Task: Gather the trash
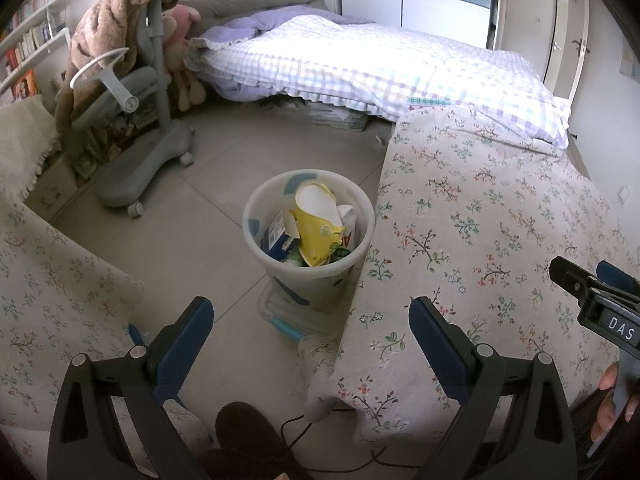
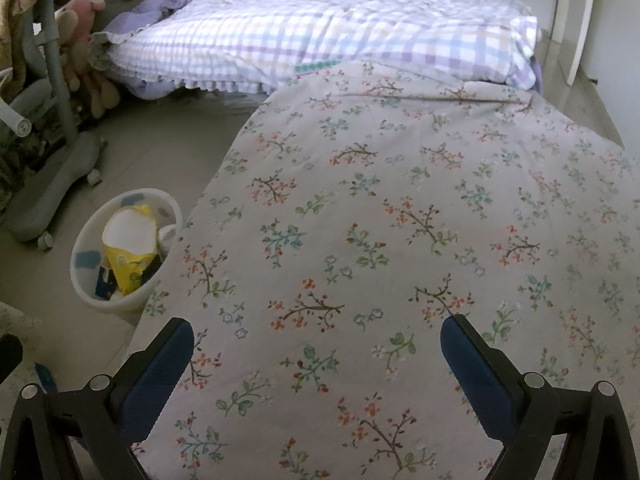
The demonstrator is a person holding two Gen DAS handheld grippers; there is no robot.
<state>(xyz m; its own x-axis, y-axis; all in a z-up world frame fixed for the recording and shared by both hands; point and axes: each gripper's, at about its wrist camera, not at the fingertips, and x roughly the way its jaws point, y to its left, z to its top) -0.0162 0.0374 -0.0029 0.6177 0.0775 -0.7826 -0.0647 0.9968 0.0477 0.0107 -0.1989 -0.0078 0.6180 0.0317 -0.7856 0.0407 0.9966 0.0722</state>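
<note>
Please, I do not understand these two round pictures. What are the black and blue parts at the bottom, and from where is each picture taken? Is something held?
A person holds a two-finger gripper in each hand; a fisheye camera on each looks forward along its fingers. One picture comes from the left gripper, the other from the right gripper. Both are open and hold nothing. The left view looks down at a white trash bin on the floor, with a yellow paper cup and a blue carton inside. The right view shows mostly the flowered cloth beside the bin, with a checked bed behind.
</note>
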